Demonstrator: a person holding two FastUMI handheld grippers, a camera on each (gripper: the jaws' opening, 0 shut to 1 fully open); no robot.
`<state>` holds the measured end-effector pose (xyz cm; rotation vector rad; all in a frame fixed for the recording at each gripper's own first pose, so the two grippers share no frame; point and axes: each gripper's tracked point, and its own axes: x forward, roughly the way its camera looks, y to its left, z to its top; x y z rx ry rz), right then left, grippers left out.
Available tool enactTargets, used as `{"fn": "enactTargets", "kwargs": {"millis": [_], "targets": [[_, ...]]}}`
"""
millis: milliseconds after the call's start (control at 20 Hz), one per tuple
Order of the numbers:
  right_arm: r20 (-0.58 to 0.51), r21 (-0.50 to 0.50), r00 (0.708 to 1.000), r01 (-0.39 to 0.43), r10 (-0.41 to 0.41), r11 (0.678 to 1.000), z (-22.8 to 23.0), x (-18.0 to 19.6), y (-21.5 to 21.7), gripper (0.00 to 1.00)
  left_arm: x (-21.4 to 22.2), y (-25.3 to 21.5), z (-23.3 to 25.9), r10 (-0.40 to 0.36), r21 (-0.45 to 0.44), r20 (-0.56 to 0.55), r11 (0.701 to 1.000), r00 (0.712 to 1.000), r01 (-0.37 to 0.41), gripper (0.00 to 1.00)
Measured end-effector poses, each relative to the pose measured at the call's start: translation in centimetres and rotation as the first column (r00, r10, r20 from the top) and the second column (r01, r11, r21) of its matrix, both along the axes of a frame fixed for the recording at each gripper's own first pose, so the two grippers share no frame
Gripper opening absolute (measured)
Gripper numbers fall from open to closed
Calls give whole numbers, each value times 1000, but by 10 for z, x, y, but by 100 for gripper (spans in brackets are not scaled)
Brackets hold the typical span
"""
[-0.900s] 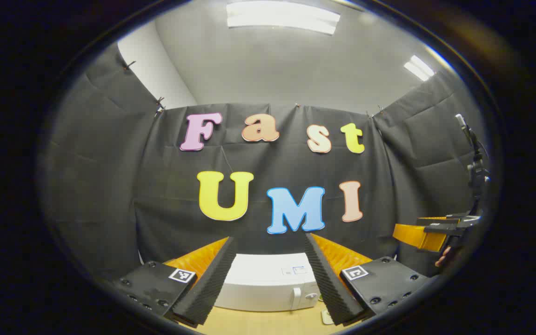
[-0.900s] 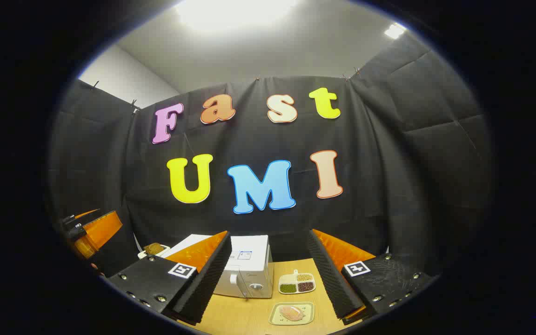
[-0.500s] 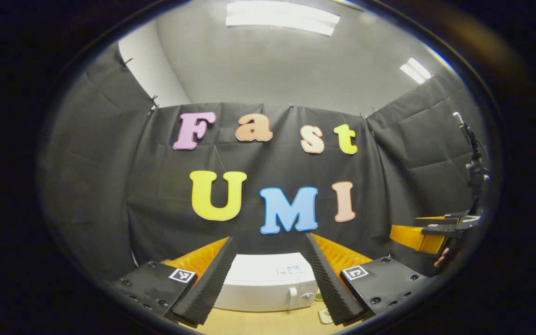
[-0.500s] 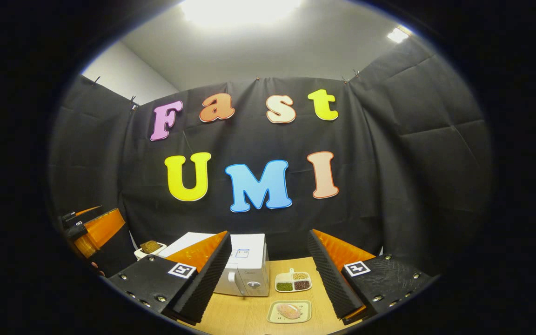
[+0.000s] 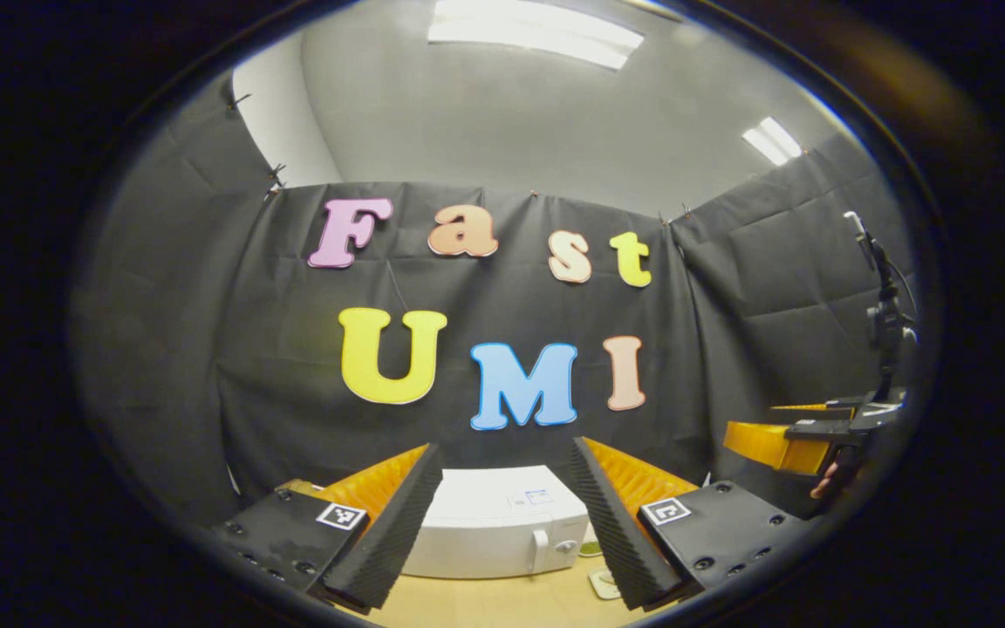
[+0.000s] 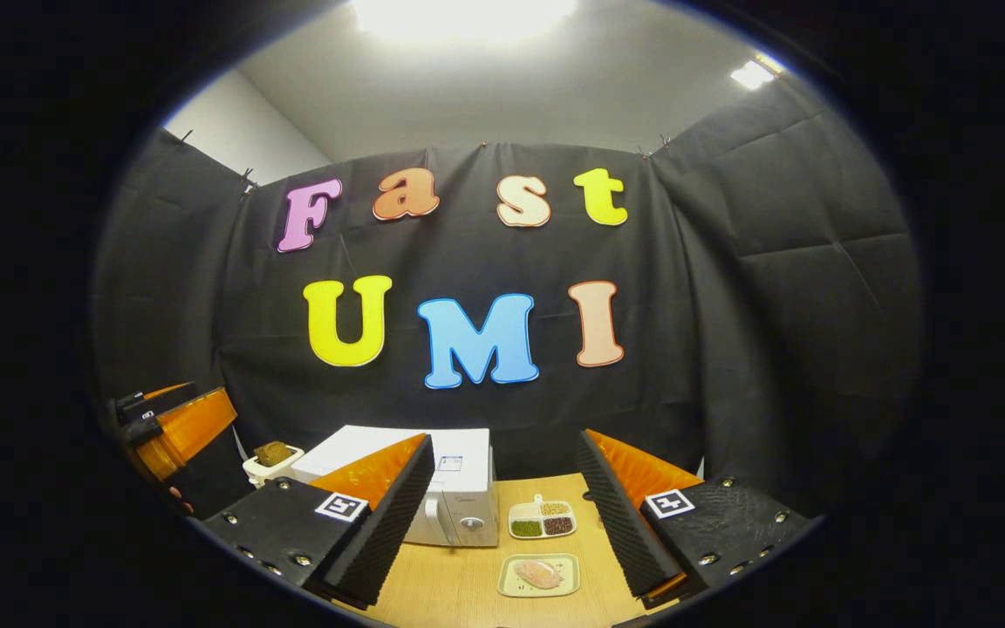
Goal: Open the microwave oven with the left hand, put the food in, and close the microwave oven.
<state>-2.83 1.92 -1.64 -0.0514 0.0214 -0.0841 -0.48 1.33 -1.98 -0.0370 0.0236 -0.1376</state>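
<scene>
above the microwave [image 5: 494,532], both grippers' fingers [image 5: 594,523] spread, empty.

The microwave oven [image 6: 459,488] has a smooth, glossy white shell, plastic or painted metal; which one cannot be told. Under it the table [image 6: 459,589] shows a pale matt wood grain. Right of the microwave, two smooth light trays [image 6: 541,576] look like plastic. Behind it hangs matt, creased black cloth [image 6: 729,288]. The left gripper [image 5: 502,523] fingers carry ridged matt foam pads [image 5: 380,549].
</scene>
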Motion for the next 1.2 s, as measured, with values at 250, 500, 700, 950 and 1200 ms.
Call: {"fn": "enactTargets", "kwargs": {"millis": [250, 500, 700, 950, 1200], "targets": [[16, 18, 999, -31, 30, 999, -1, 9, -3, 99, 16, -24, -34, -14, -6, -15, 1000, 1000, 14, 99], [30, 49, 998, -63, 62, 997, -1, 20, -19, 99, 50, -57, -105, -15, 9, -41, 1000, 999, 16, 99], [34, 39, 996, -88, 87, 995, -3, 34, -35, 99, 76, -82, -180, -28, 63, -105, 997, 994, 35, 96], [-8, 29, 996, -94, 94, 995, -18, 49, -53, 99, 108, -103, -286, -27, 90, -257, 995, 966, 52, 98], [-58, 3, 993, -100, 100, 995, -33, 61, -68, 99, 146, -113, -347, 6, 107, -338, 994, 941, 32, 94]]}}
